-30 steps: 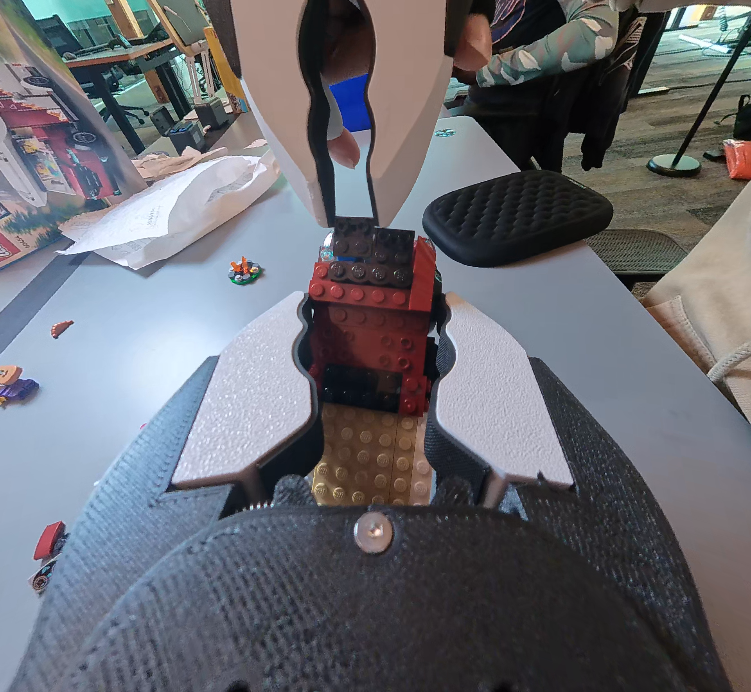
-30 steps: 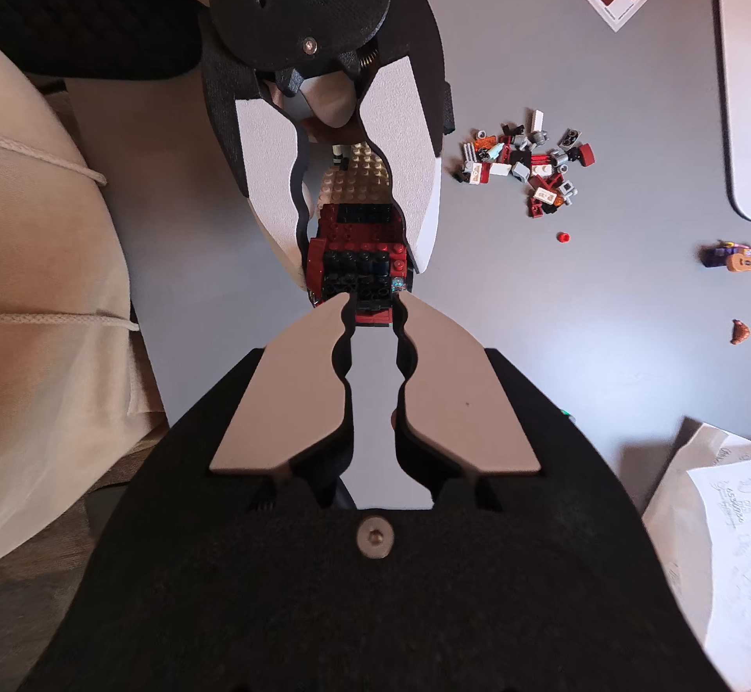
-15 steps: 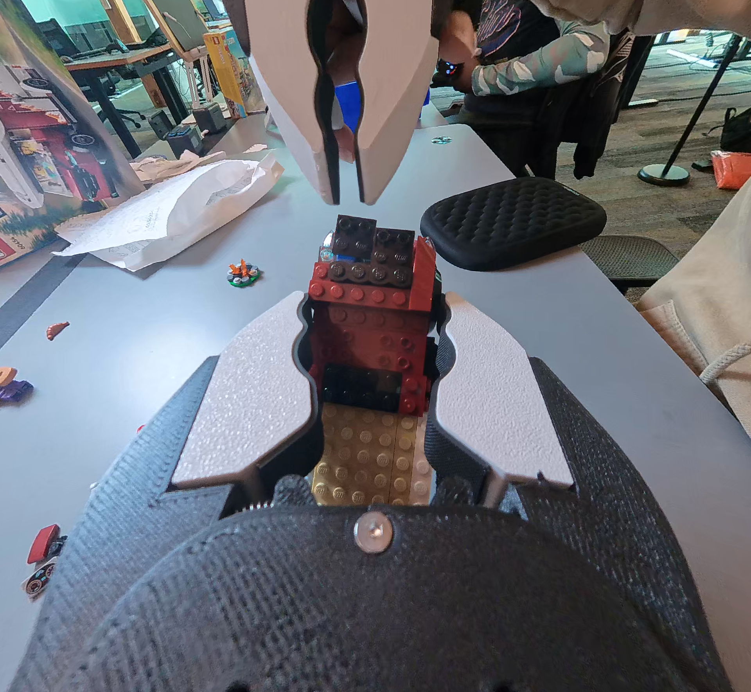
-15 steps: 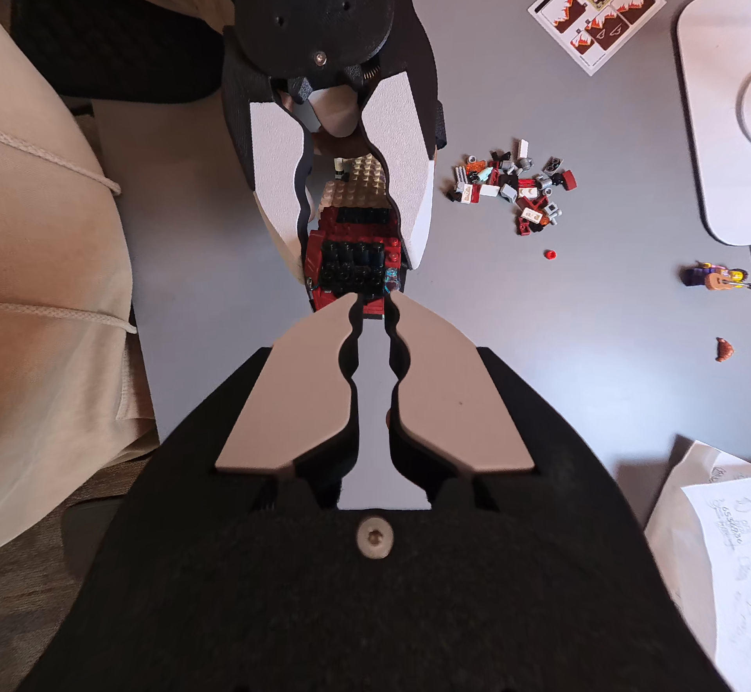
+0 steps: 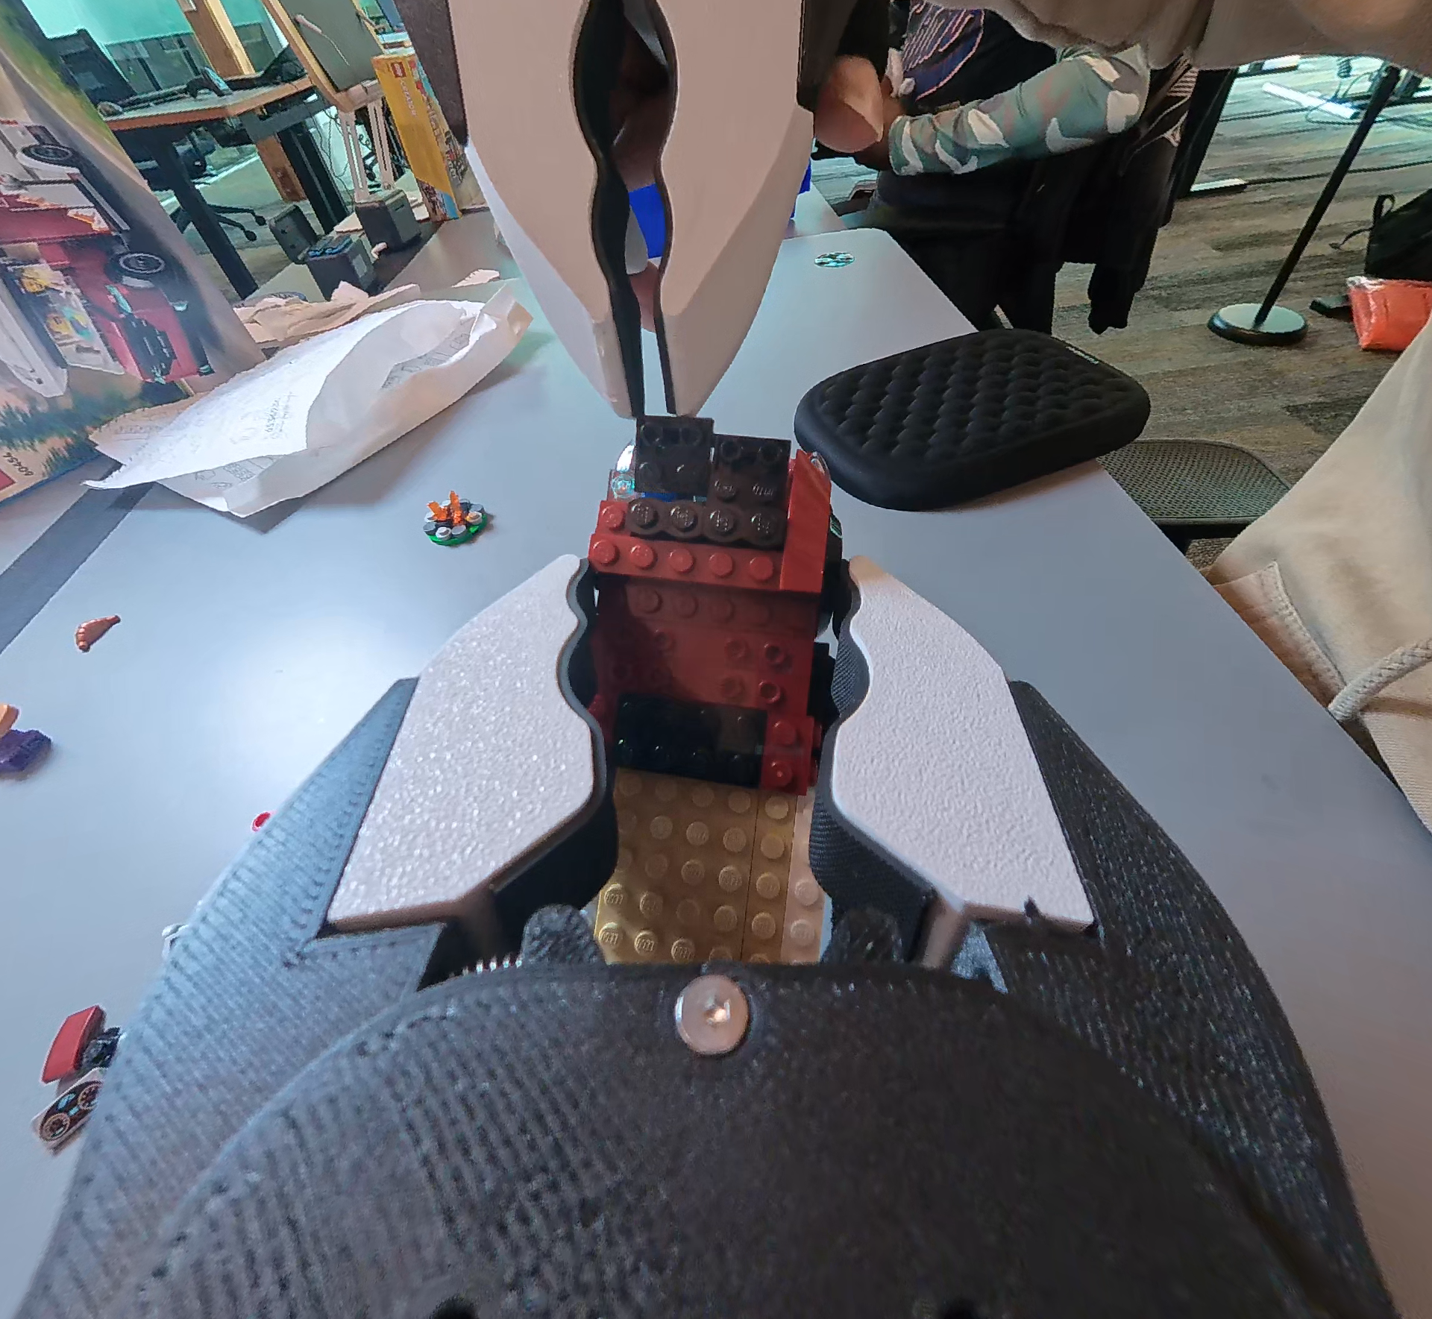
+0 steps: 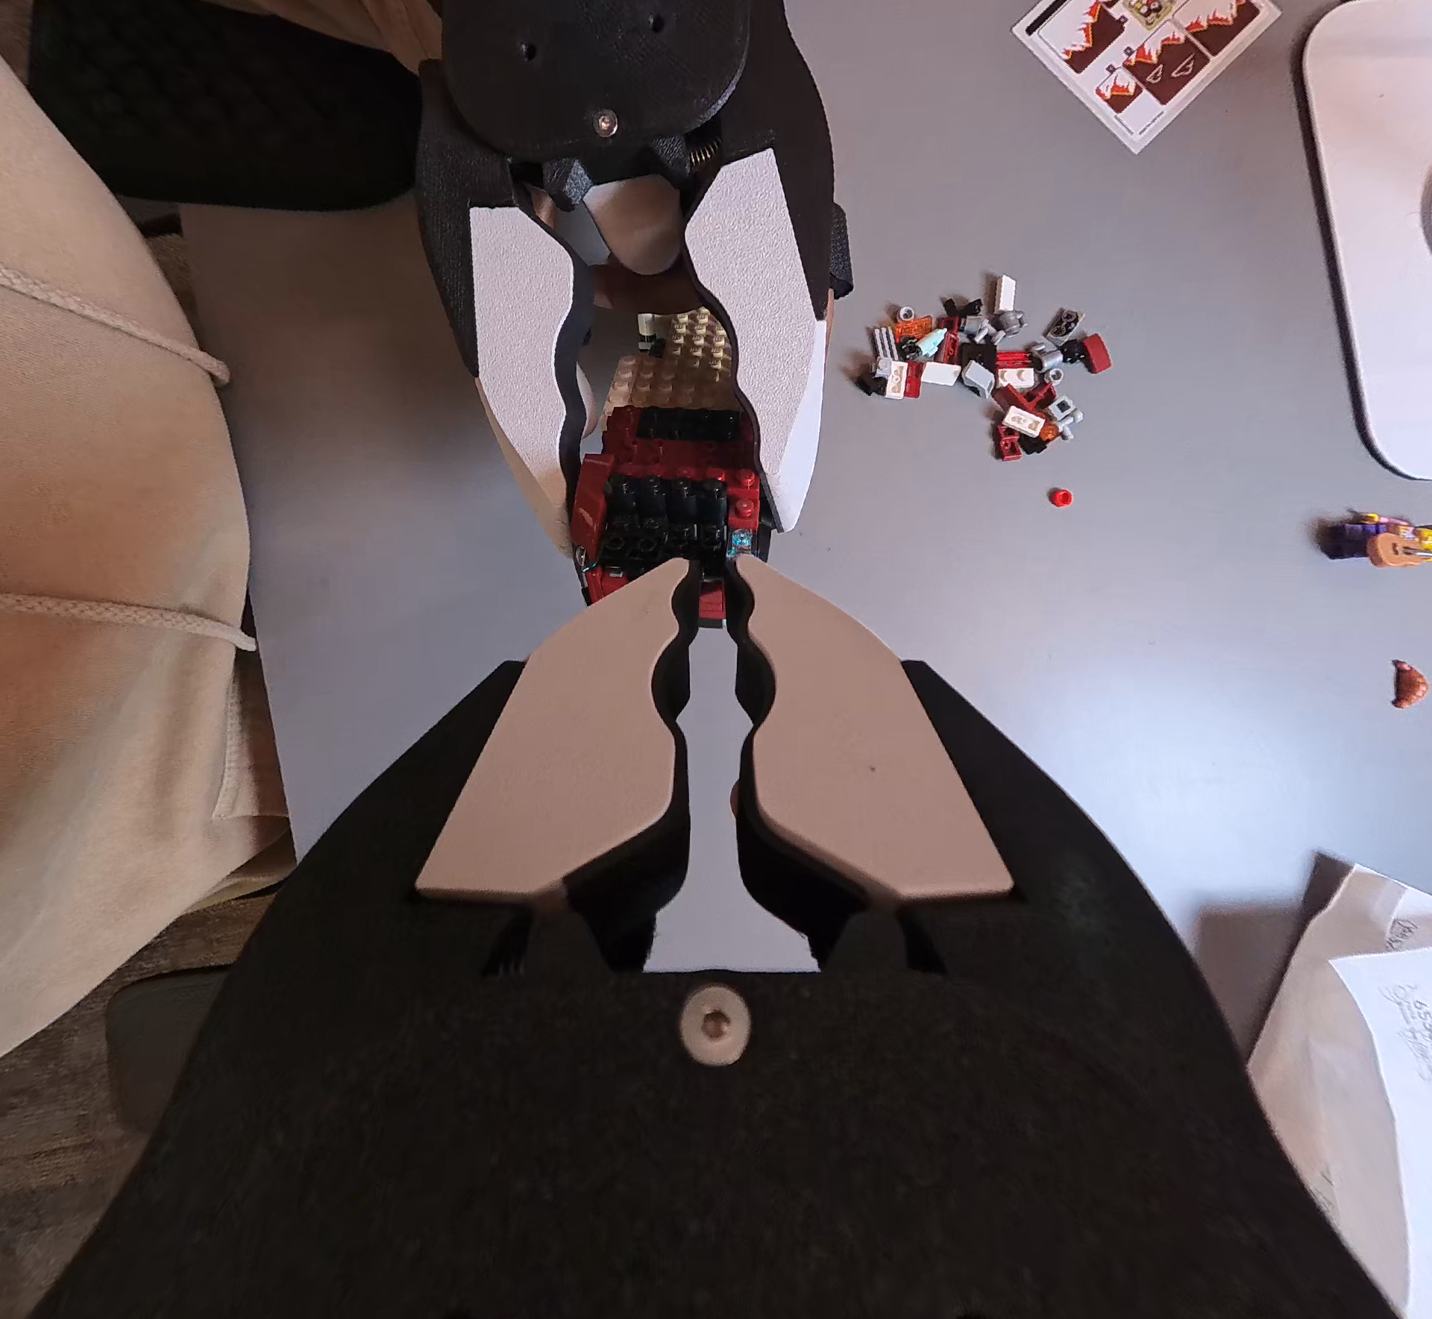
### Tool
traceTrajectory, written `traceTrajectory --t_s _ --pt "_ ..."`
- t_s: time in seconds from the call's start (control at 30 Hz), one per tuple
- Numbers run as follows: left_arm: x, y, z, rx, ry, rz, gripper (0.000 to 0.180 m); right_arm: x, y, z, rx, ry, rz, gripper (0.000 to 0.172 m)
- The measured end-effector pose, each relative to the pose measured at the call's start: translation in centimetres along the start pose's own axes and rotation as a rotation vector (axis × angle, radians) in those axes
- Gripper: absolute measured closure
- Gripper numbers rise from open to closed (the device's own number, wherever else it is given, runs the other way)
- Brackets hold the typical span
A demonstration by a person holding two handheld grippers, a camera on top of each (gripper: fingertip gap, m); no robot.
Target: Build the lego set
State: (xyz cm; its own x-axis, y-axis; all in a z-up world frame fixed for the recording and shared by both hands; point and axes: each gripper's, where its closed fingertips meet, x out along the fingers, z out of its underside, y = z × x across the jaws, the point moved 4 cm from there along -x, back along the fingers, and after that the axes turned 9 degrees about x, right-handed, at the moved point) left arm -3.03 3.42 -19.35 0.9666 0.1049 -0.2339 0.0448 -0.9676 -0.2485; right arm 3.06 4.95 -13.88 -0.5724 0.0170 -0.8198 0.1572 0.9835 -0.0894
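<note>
Dark red brick model (image 5: 701, 631): a stud-topped build on a tan base plate (image 5: 697, 871), clamped between the two white fingers of the left claw (image 5: 709, 585), whose pads press on its sides; it sits at the middle of the left wrist view and at 12 o'clock from the right claw's tips in the right wrist view
Left claw: set wide, about the width of the model, and gripping it
Right claw (image 5: 649, 408): comes down from 12 o'clock in the left wrist view, fingers almost together with a thin slit between the tips; the tips stand at the upper edge of a small dark brown plate (image 5: 672, 457); whether they pinch it or only touch it I cannot tell
Dark brown plate: sits tilted atop the model's far end, beside a second dark plate (image 5: 748, 468) at its 3 o'clock
Worktop (image 6: 1007, 662): grey, carries everything
Loose bricks (image 6: 984, 371): a red, black, white and grey heap at 2 o'clock of the model in the right wrist view, well apart from it
Sticker sheet (image 6: 1147, 19): at 1 o'clock, farther off
Campfire piece (image 5: 456, 516): small green round, at 10 o'clock of the model in the left wrist view
Black padded rest (image 5: 972, 414): at 2 o'clock on the worktop edge
Crumpled paper bag (image 5: 325, 406): at 10 o'clock, beyond the campfire piece
</note>
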Motion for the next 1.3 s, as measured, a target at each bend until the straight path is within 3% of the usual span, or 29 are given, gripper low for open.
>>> traceTrajectory --t_s 0.5,0.7,0.97,1.3 --pt "-0.5 0.2 -0.7 -0.004 0.067 0.034 0.121 -1.7 -0.4 -1.4 -0.044 0.061 -0.003 0.163" --pt "-1.2 0.8 -1.1 -0.014 0.14 0.123 0.121 -3.2 -1.3 -1.8 -0.096 0.134 -0.057 0.156" --pt "-2.7 1.8 -1.3 -0.078 0.237 0.326 0.121 -3.2 -2.8 -2.2 -0.256 0.11 -0.144 0.155" --pt "-3.2 2.4 -1.5 -0.109 0.255 0.413 0.121 -0.7 -3.8 -3.3 -0.521 0.01 -0.132 0.158"
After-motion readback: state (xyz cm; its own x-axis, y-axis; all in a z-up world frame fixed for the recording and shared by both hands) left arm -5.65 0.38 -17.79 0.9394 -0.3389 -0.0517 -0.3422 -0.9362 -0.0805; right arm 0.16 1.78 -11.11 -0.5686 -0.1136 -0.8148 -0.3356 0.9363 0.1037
